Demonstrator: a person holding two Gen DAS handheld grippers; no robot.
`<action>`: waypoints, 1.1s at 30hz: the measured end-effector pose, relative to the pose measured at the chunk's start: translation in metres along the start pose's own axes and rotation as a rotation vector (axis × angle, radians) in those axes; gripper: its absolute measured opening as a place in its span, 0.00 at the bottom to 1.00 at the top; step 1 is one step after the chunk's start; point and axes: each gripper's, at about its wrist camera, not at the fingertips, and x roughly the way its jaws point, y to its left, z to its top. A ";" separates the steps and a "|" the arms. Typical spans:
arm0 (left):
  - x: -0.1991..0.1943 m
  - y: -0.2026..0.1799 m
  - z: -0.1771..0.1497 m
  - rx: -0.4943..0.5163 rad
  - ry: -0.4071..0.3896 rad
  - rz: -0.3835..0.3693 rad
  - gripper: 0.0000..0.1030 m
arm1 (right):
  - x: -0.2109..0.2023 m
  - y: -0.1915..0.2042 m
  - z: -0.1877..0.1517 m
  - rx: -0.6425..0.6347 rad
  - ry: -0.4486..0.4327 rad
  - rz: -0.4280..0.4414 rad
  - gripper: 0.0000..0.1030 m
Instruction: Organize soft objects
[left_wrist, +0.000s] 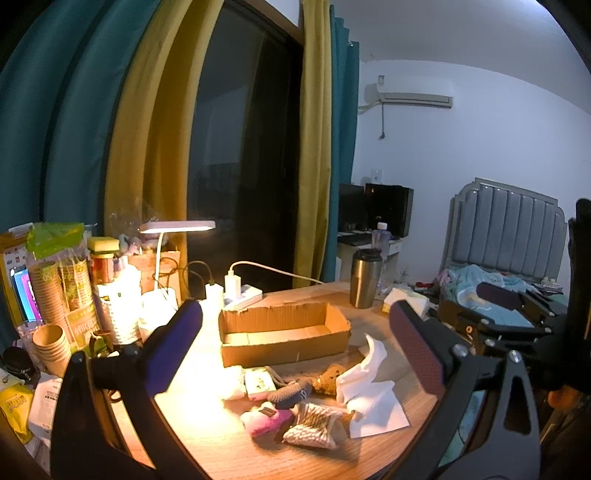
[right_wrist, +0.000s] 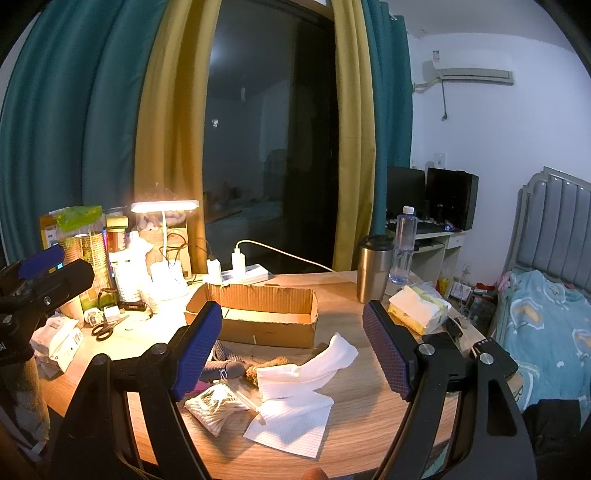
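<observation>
I hold both hand-held grippers, left (left_wrist: 295, 350) and right (right_wrist: 291, 347), wide and empty; soft toys (left_wrist: 291, 398) lie loose just before the bare box (left_wrist: 282, 334), awaiting sorting.

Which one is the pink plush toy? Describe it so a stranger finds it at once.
Start at the open cardboard box in the middle of the wooden table. In front of it lies a cluster of small soft things; the pink plush toy sits at the cluster's near left corner, beside a striped pouch. It is the only bright pink, fuzzy item there.
</observation>
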 end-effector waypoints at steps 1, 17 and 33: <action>0.000 0.000 0.000 -0.001 0.001 0.000 0.99 | -0.001 0.001 -0.001 0.000 0.000 0.001 0.79; -0.001 0.000 -0.001 -0.002 0.003 -0.003 0.99 | 0.001 0.001 0.001 0.001 0.004 0.003 0.79; 0.000 -0.002 -0.007 0.000 0.013 -0.010 0.99 | 0.001 0.003 0.000 0.005 0.009 0.011 0.79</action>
